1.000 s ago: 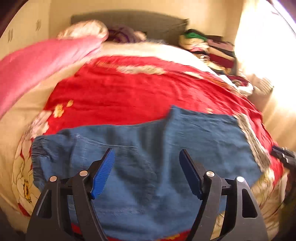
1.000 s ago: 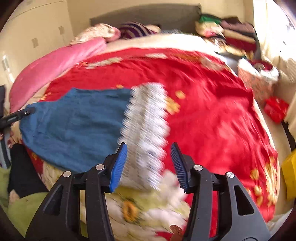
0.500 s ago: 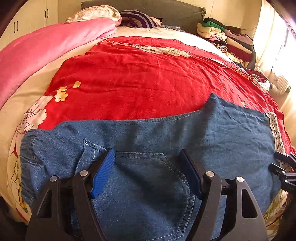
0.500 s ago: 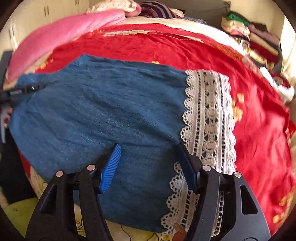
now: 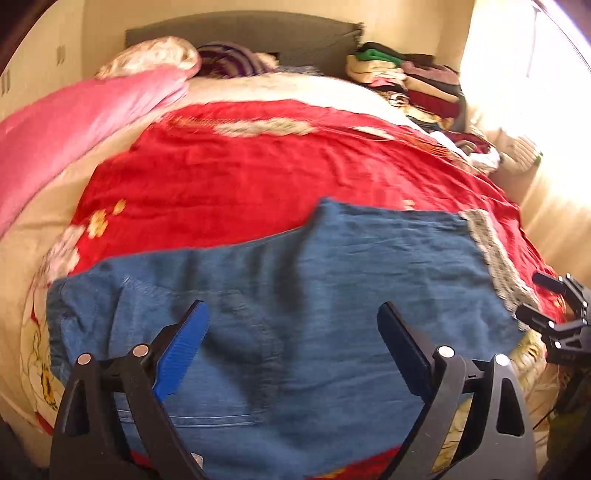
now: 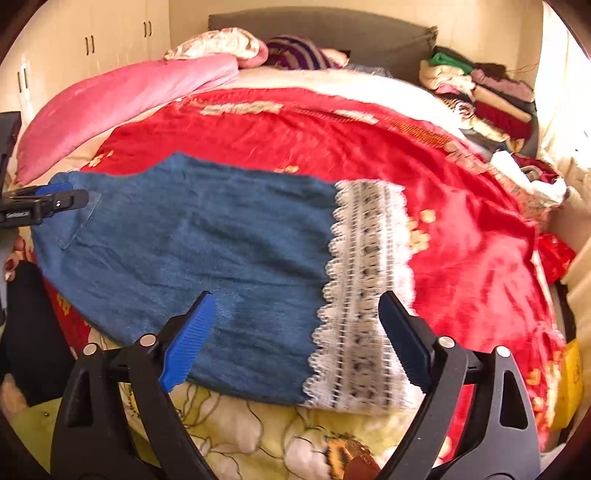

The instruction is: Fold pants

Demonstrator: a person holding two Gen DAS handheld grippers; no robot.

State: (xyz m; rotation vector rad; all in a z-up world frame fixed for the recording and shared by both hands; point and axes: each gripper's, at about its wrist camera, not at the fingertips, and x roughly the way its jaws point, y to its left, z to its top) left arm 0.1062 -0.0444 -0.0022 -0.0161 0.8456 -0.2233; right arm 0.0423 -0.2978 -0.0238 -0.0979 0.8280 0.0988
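Observation:
Blue denim pants (image 5: 314, 295) with a white lace hem (image 6: 365, 288) lie flat across the near part of a red bedspread (image 5: 258, 173). The waist and back pocket are toward the left, the lace hem toward the right. My left gripper (image 5: 291, 343) is open and empty, above the pocket area. My right gripper (image 6: 295, 332) is open and empty, above the leg beside the lace hem. Each gripper shows at the edge of the other's view: the right one (image 5: 554, 317), the left one (image 6: 40, 206).
A pink quilt (image 6: 118, 99) lies along the bed's left side. Pillows (image 6: 221, 44) sit at the grey headboard (image 6: 332, 26). A pile of folded clothes (image 6: 487, 96) is at the back right. Bright curtains (image 5: 535, 92) hang on the right.
Both grippers have pulled back and risen from the pants, which now look smaller and farther. Both stay open. The pants lie as before.

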